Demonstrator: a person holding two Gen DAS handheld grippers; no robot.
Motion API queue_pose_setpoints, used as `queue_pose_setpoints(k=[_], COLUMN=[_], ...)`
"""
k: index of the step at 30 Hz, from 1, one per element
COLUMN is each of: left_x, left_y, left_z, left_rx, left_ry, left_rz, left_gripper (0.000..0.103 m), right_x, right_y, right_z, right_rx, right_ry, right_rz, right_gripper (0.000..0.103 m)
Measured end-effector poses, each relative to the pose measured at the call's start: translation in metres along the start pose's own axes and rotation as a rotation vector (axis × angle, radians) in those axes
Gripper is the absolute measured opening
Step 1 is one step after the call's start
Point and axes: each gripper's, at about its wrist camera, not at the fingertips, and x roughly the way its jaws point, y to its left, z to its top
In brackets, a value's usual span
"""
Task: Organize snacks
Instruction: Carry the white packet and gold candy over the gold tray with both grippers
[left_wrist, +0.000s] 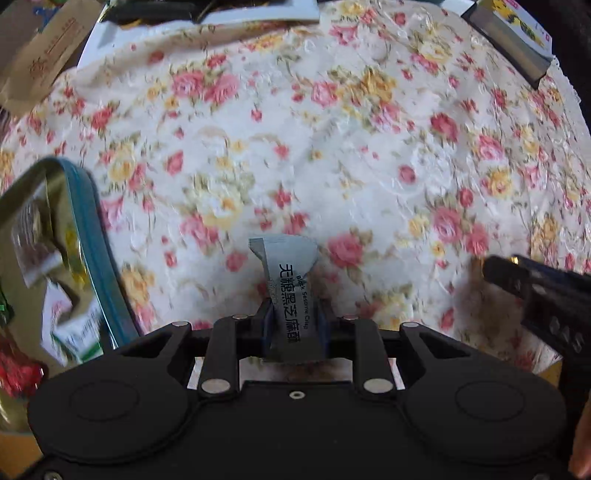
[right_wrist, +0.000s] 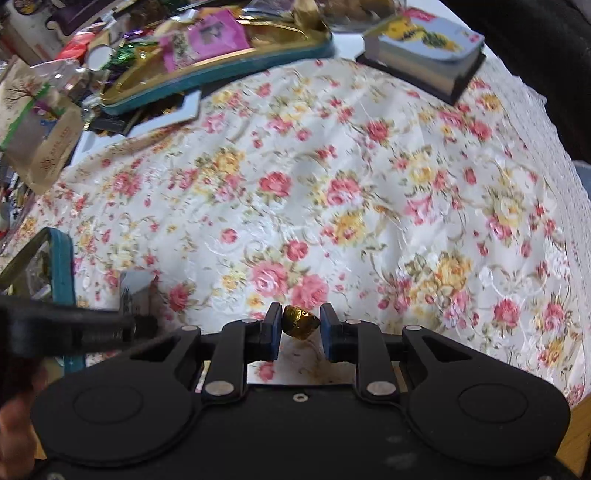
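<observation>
Centrally, a grey snack packet (left_wrist: 291, 295), printed "Black Sesame Crisp" beside Chinese characters, is standing upright, pinched in the left tongs (left_wrist: 293, 325) over the floral-clothed surface (left_wrist: 332, 147). The right tongs (right_wrist: 297, 325) are gripping a gold-foil candy (right_wrist: 300, 322) above the same cloth. A teal-rimmed tin (left_wrist: 88, 236) holding wrapped snacks is lying at left; a second tin (right_wrist: 221, 62) and a stack of books (right_wrist: 424, 55) are sitting farther back.
</observation>
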Motion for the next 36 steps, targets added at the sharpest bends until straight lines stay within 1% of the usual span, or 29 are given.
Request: queue_pose_setpoints(k=[3,7,11,12,14,15,17,19,24,28,31,36], left_x=[0.002,0.003,0.004,0.001,0.001,0.0,-0.004,-0.012,-0.046,-0.079,-0.096,-0.125], left_y=[-0.003,-0.002,-0.003,-0.009,-0.004,-0.001,0.006,0.012,0.033,0.05,0.065,0.094], left_z=[-0.012,-0.017,-0.019,-0.016,-0.013,-0.011,-0.007,-0.006,-0.002,-0.003,-0.004,-0.014], left_rx=[-0.029,0.015,0.011,0.01,-0.014,-0.025,-0.047,-0.066,-0.124,-0.163,-0.181,-0.224], left_ry=[-0.011,-0.037,-0.041,-0.036,-0.033,-0.027,-0.02,-0.032,-0.097,-0.164,-0.217,-0.295], left_rz=[0.015,0.041,0.04,0.035,0.023,0.015,-0.004,-0.011,-0.001,0.066,0.145,0.207], left_gripper=[0.034,0.036,0.036,0.033,0.027,0.027,0.027,0.027,0.027,0.027,0.027,0.027], right_x=[0.006,0.011,0.015,0.015,0.015,0.015,0.012,0.008,-0.011,-0.024,-0.031,-0.036], right_y=[-0.002,0.0,0.004,0.004,0.005,0.005,0.006,0.009,0.027,0.047,0.063,0.081], right_z=[-0.001,-0.004,-0.003,-0.003,-0.001,0.0,0.001,0.004,0.012,0.015,0.016,0.015], right_rx=[-0.003,-0.023,-0.05,-0.048,-0.038,-0.033,-0.025,-0.019,-0.018,-0.038,-0.066,-0.094], right_ry=[-0.002,-0.01,-0.018,-0.019,-0.016,-0.015,-0.018,-0.025,-0.064,-0.093,-0.113,-0.123], right_rz=[-0.026,-0.052,-0.067,-0.069,-0.07,-0.071,-0.066,-0.052,-0.002,0.035,0.05,0.059], right_gripper=[0.024,0.024,0.024,0.024,0.024,0.024,0.024,0.024,0.024,0.024,0.024,0.024])
